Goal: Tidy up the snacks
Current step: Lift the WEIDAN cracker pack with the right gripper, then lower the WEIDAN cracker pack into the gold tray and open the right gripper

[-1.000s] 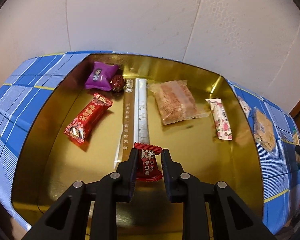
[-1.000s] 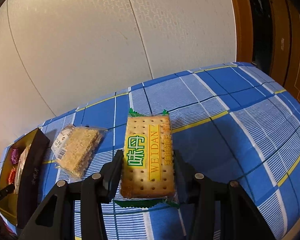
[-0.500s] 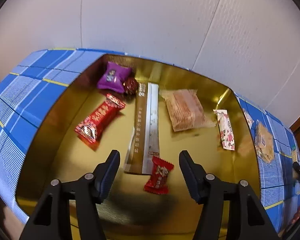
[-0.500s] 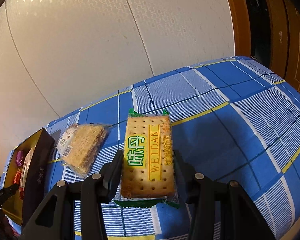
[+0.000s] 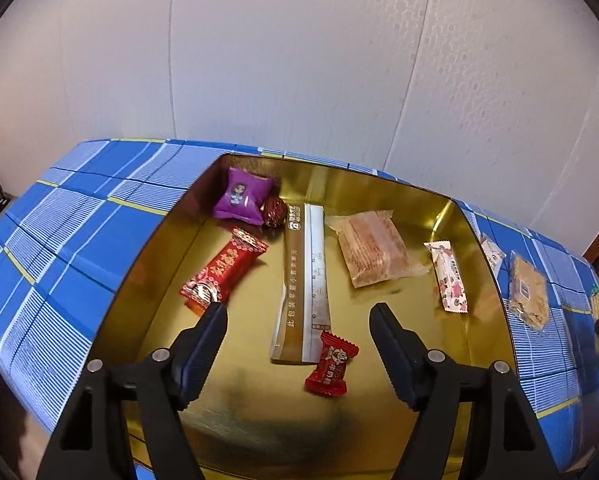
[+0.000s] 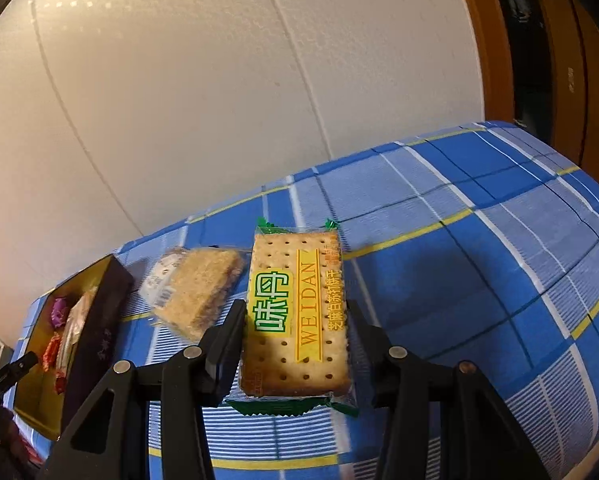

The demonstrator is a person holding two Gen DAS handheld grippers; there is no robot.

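Both pictures are round and bent like a fishbowl, with dark corners. The light is warm and a bit dim. The gold tin [image 5: 439, 216] shines and shows a dark shadow near the fingers [image 5: 203, 344]. The wall [image 6: 219, 100] has small bright spots at the top left. The crumbly biscuit pack [image 6: 203, 288] looks blurry.

Looks like a home room: blue plaid cloth [image 6: 479, 248] over table, plain white wall panels [image 5: 299, 60], wooden door frame [image 6: 495, 40] at rt.
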